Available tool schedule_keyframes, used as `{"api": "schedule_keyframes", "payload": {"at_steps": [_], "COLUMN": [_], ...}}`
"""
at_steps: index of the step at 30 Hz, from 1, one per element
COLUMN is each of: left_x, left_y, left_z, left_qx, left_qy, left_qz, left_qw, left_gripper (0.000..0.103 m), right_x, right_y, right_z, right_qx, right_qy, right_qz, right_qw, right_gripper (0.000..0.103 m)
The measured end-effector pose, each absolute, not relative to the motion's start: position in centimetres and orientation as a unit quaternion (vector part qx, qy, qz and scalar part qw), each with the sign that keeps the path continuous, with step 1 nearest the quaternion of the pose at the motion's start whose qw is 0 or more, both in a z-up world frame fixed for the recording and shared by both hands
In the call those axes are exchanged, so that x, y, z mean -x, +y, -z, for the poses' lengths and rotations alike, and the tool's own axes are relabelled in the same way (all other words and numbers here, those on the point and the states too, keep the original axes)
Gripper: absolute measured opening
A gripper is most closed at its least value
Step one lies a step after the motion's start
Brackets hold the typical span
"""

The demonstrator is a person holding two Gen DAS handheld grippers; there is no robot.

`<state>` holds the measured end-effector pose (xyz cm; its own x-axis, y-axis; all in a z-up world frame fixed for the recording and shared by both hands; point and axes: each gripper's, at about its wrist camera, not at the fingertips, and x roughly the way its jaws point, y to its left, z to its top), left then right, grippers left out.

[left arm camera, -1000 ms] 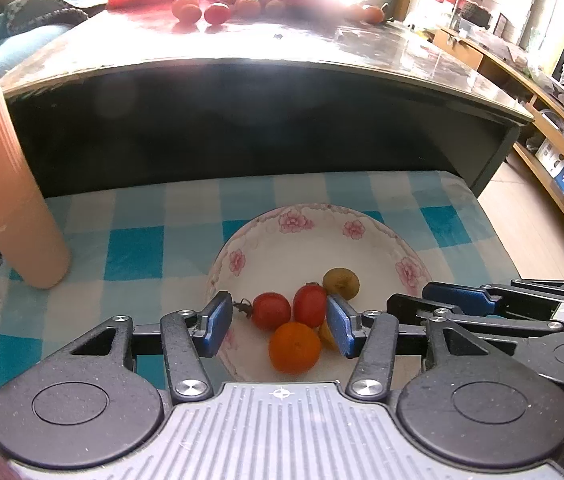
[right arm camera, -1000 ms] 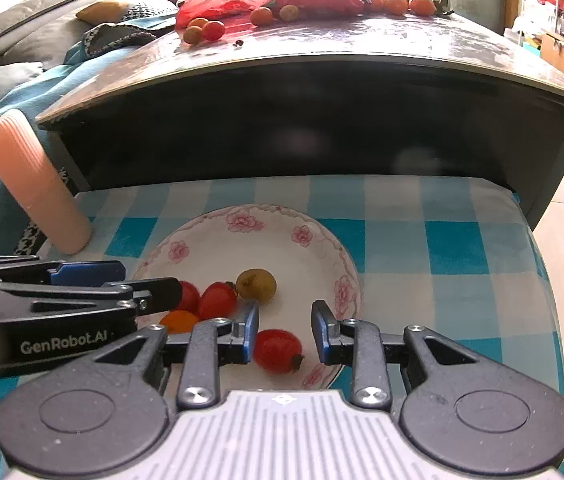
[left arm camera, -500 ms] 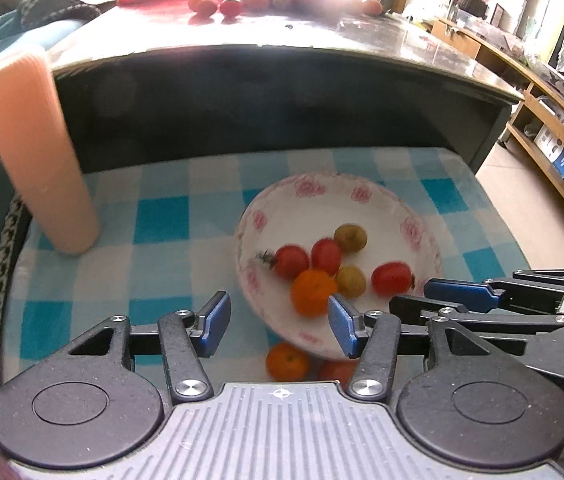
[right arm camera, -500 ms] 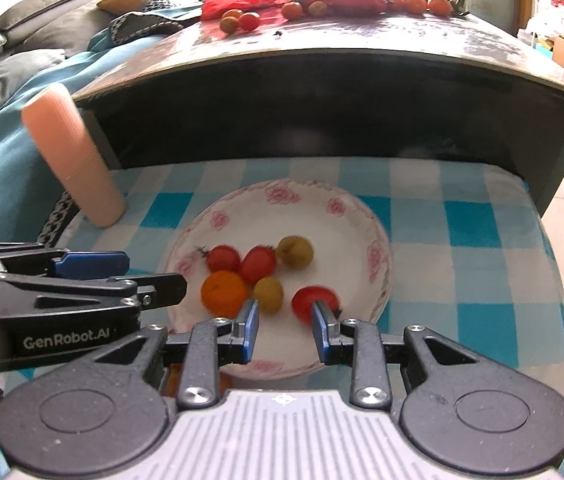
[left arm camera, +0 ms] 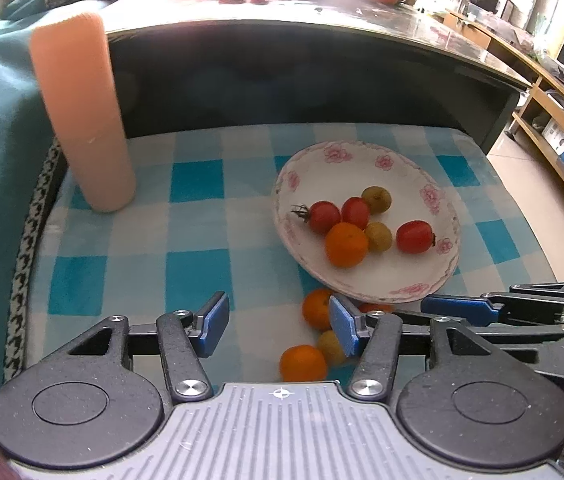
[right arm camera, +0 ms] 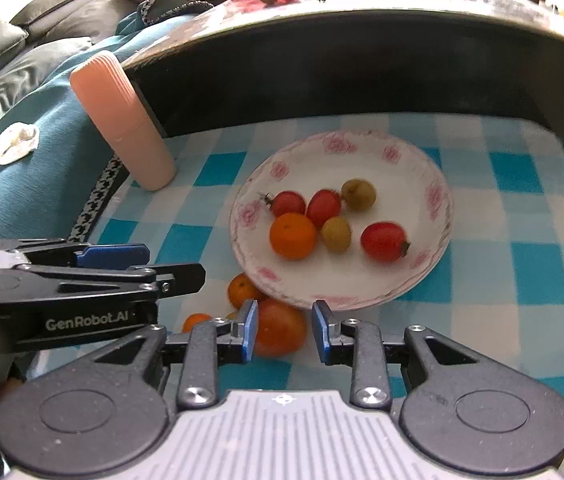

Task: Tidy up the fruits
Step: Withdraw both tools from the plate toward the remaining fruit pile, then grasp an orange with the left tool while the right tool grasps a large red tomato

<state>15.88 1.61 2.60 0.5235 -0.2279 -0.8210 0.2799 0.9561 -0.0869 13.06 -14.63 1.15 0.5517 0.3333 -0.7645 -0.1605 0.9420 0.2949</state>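
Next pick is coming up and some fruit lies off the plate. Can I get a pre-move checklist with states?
1. Left gripper empty: ok. Its jaws are opening with nothing clamped.
2. Right gripper empty: ok. Its pads stand narrowly apart, gripping nothing.
3. All fruit on plate: not ok. The large tomato and two small oranges lie on the checked cloth.
4. Room on plate: ok. It holds six fruits and its far half is bare.
5. Clearance between grippers: cannot tell. They sit close, side by side.
6. Pink cylinder out of the way: ok. It stands upright at the far left.
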Motion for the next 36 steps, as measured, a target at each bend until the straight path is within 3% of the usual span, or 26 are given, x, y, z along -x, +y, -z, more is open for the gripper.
{"api": "schedule_keyframes", "payload": {"at_steps": [7, 15, 36], "left_x": [-15.9, -15.9, -15.7], "left_y": [2.4, 3.1, 2.2], "left_z": [-2.4, -1.9, 0.3], "left_qx": [-0.026, -0.025, -0.029], "left_qy": [0.466, 0.471, 0.505], "left_qz": [0.144, 0.145, 0.175], "left_qw": [0.872, 0.87, 0.845], "left_gripper": [0.066, 0.067, 0.069], "right_x": [-13.7, -13.9, -13.7], "right_y": [-13.8, -13.5, -14.6], "right_z": [0.1, 0.3, 2.1], "right_qx": [-0.109, -0.102, -0.124], "right_qy": [0.468, 0.471, 0.494], "right_qz": [-0.143, -0.136, -0.133], "right_qw": [0.865, 0.866, 0.85], "right_gripper": [0.044, 0.053, 0.053]}}
